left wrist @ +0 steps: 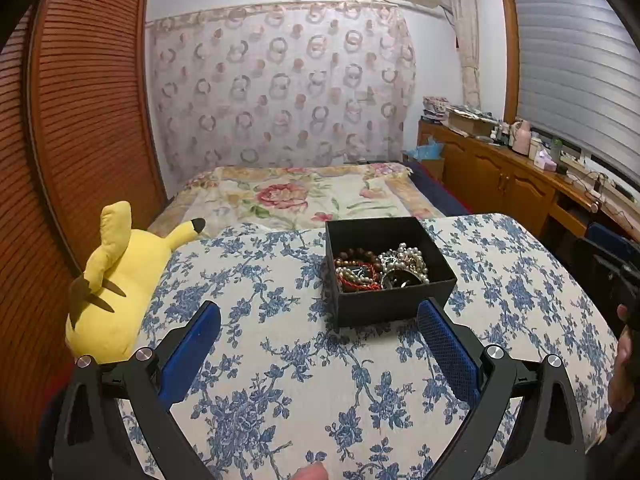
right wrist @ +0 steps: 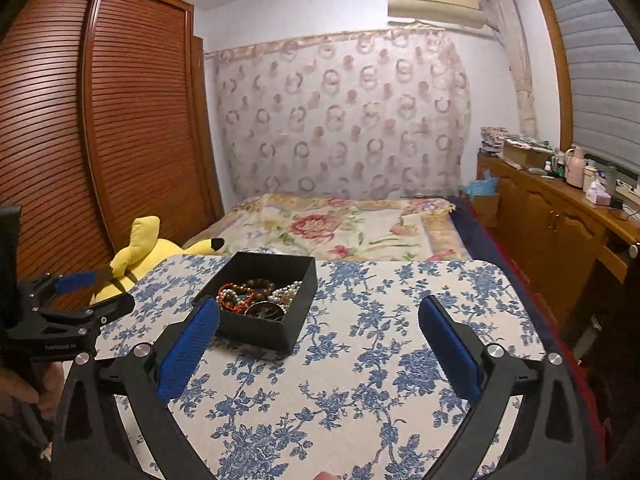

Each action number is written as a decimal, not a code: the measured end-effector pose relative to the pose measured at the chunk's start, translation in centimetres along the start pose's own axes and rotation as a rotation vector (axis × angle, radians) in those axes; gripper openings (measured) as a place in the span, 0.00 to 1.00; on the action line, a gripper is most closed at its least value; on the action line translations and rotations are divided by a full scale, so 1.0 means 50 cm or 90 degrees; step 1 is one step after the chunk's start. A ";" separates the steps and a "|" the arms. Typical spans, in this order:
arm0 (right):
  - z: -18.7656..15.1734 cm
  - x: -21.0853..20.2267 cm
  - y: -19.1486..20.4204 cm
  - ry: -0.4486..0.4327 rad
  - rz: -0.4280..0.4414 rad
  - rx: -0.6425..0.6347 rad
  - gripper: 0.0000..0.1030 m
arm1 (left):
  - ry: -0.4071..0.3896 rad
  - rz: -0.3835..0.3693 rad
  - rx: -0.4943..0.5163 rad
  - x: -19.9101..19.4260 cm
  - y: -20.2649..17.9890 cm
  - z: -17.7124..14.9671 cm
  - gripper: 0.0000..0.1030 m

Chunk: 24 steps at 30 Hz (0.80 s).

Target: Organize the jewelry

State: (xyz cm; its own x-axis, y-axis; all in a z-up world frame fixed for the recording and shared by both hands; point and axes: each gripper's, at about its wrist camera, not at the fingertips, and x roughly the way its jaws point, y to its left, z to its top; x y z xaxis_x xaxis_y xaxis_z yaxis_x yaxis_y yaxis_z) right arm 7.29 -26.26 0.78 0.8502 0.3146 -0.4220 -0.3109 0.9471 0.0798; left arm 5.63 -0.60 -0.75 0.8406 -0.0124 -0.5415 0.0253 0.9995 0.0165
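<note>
blue-padded fingers (left wrist: 192,354) of the left gripper (left wrist: 320,316) fill the lower part of the left wrist view, jaws spread wide and holding nothing. between and beyond them lies the table (left wrist: 280,380), covered in a blue floral cloth. black box (left wrist: 390,304) stands just above centre frame, open at the top, its long axis running from lower left to upper right; its near right corner sits just beside the right pad. tangled jewelry (left wrist: 380,268) lies inside: brown beads, pearl strands, a red cord. yellow plush toy (left wrist: 116,288) lies at the left edge of the table, ears pointing to the upper frame. part of the right gripper (left wrist: 616,272) shows at the right edge.

right wrist view: right gripper (right wrist: 320,316) occupies the lower frame, jaws spread wide, empty. black box (right wrist: 276,320) stands left of centre, one corner pointing toward the lower frame; left pad (right wrist: 188,354) overlaps its near left side. jewelry (right wrist: 256,294) fills its floor. left gripper (right wrist: 76,300) appears at the left edge, jaws apart, near the plush toy (right wrist: 148,248). floral bed (right wrist: 340,228) lies behind the table (right wrist: 400,320).
</note>
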 end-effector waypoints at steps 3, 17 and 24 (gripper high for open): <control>-0.002 -0.005 -0.002 -0.003 -0.004 0.001 0.98 | 0.001 -0.001 0.000 0.000 0.000 -0.001 0.92; -0.012 0.001 0.002 0.003 -0.014 -0.002 0.98 | -0.009 -0.010 -0.014 -0.015 0.011 -0.004 0.92; -0.014 0.006 0.004 0.005 -0.017 0.001 0.98 | -0.015 -0.010 -0.012 -0.024 0.007 0.001 0.92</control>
State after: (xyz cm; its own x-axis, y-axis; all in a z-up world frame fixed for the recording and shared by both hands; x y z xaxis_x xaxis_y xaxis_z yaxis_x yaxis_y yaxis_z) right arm 7.20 -26.04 0.05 0.8548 0.2886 -0.4313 -0.2876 0.9552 0.0693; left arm 4.67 -0.24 -0.04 0.8530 -0.0286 -0.5211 0.0284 0.9996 -0.0085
